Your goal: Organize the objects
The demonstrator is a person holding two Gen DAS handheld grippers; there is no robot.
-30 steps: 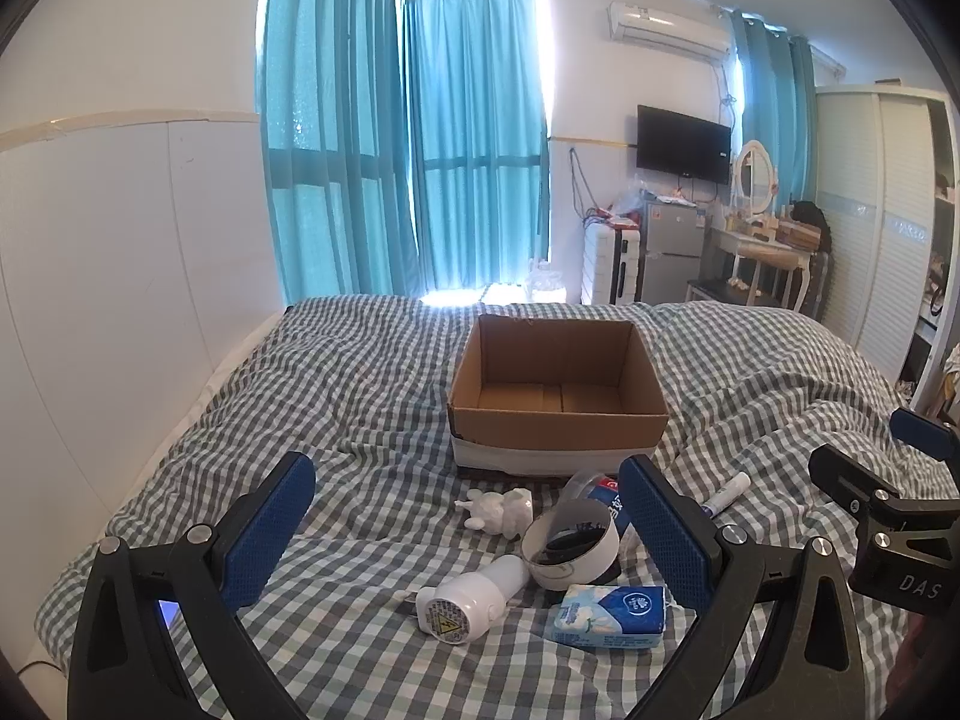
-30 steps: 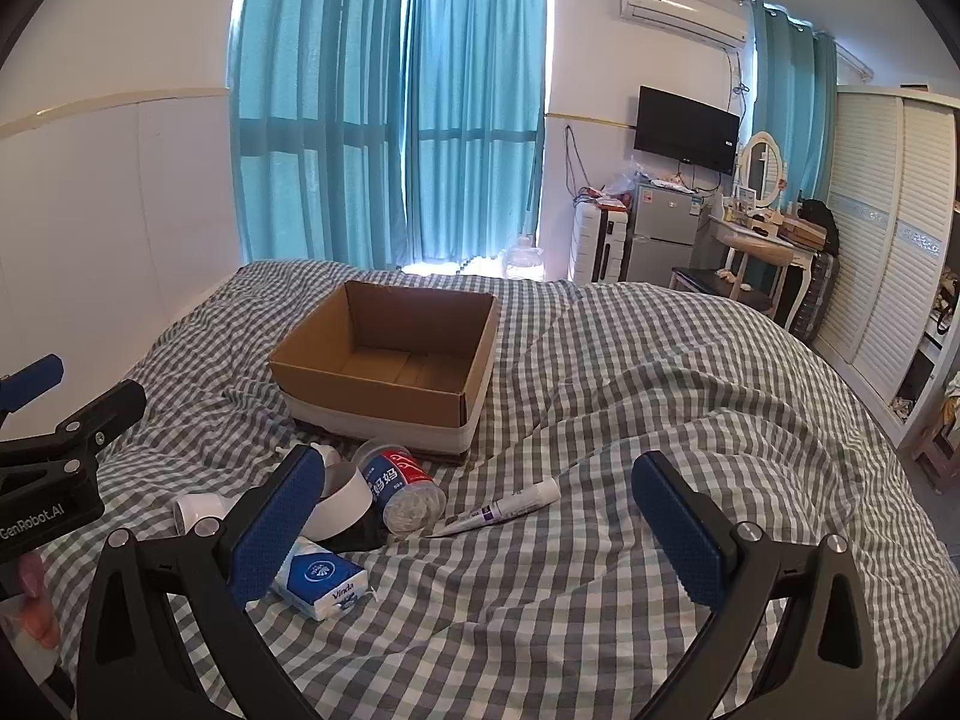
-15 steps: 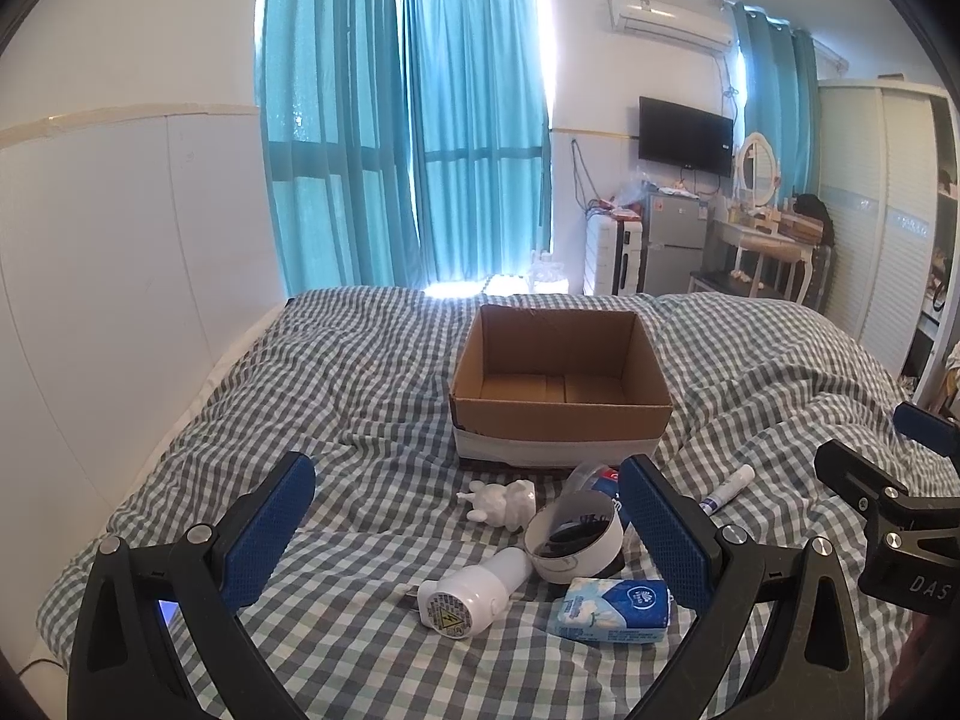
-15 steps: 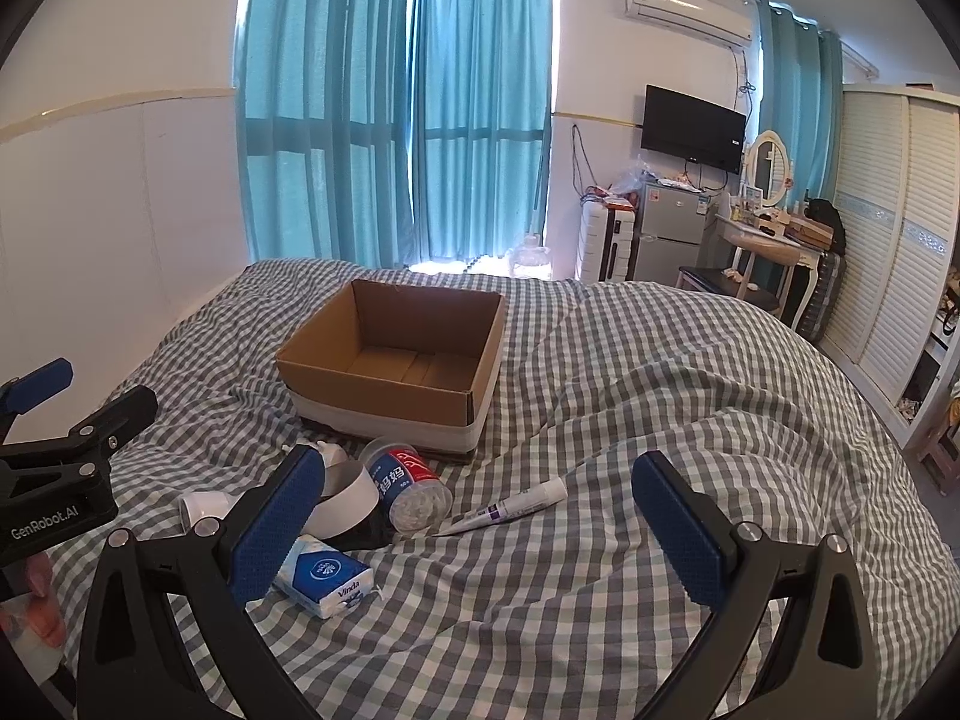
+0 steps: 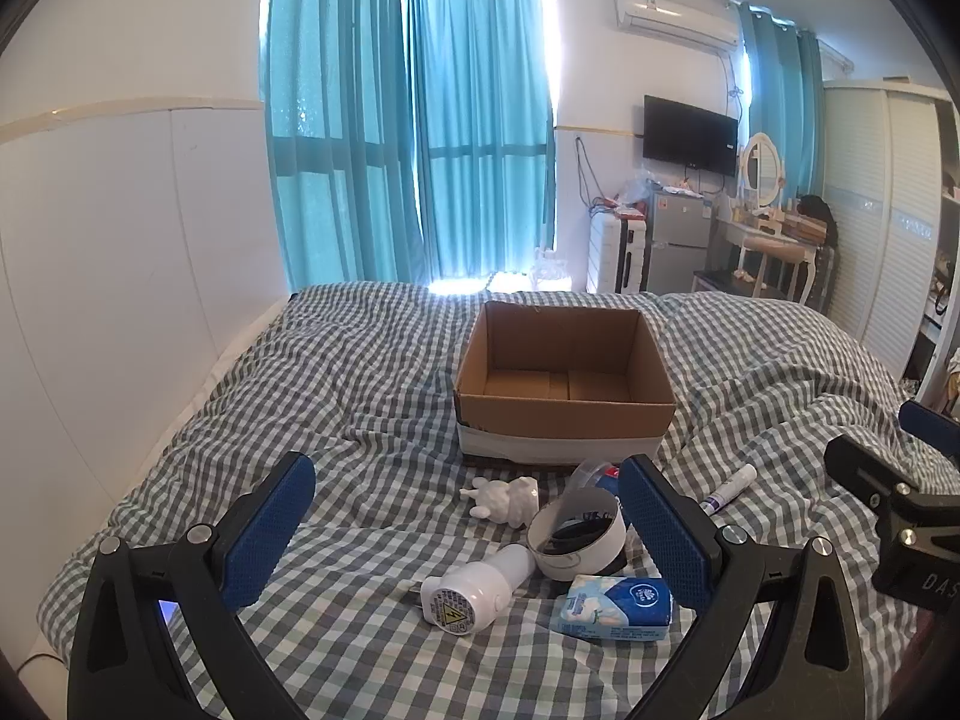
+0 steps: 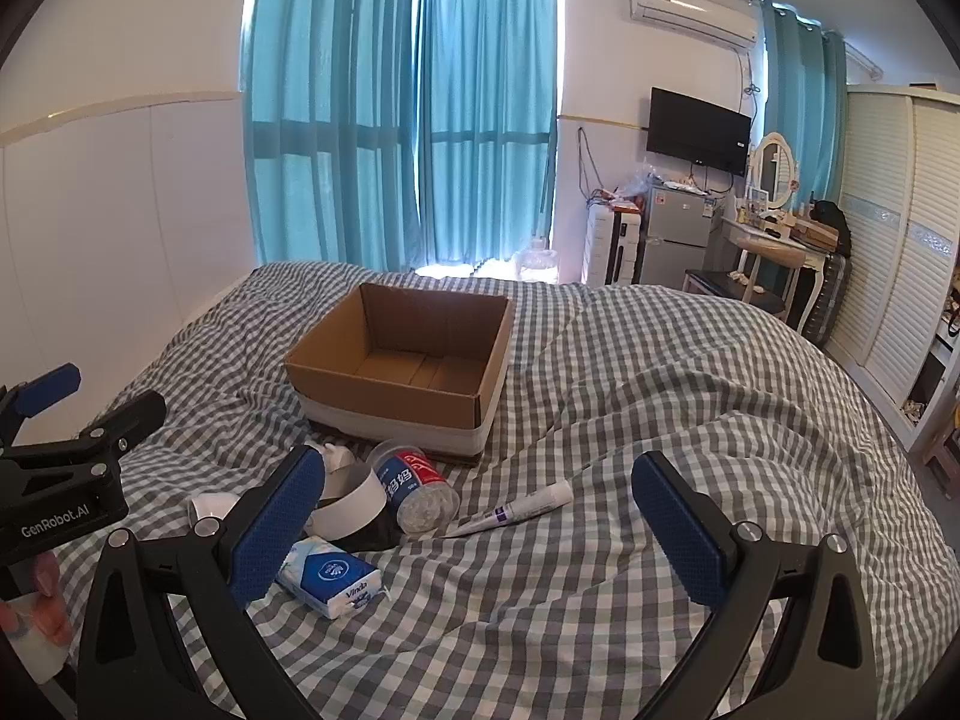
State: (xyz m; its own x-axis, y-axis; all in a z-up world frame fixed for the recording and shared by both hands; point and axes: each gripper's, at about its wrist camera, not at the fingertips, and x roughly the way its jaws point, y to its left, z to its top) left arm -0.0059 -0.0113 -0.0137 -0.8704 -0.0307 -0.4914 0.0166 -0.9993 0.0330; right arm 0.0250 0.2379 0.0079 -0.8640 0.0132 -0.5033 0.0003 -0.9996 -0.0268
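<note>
An open, empty cardboard box (image 5: 564, 384) (image 6: 408, 366) sits mid-bed. In front of it lie a white rabbit figurine (image 5: 504, 495), a roll of white tape (image 5: 579, 537) (image 6: 354, 504), a white plug adapter (image 5: 474, 591), a blue tissue pack (image 5: 618, 600) (image 6: 330, 579), a tipped red-and-blue cup (image 6: 414, 486) and a white tube (image 5: 729, 489) (image 6: 522, 507). My left gripper (image 5: 468, 531) is open above the adapter and tape. My right gripper (image 6: 480, 525) is open above the tube. Each gripper shows at the edge of the other's view.
The bed has a rumpled grey checked cover (image 6: 630, 420). A white wall panel (image 5: 120, 276) runs along the left. Teal curtains (image 5: 420, 150), a small fridge (image 6: 675, 237), a dressing table (image 6: 774, 246) and a white wardrobe (image 6: 900, 276) stand beyond the bed.
Both grippers have tilted and drifted slightly, so the box and objects sit a little lower and closer in view. Both stay open; nothing was picked up.
</note>
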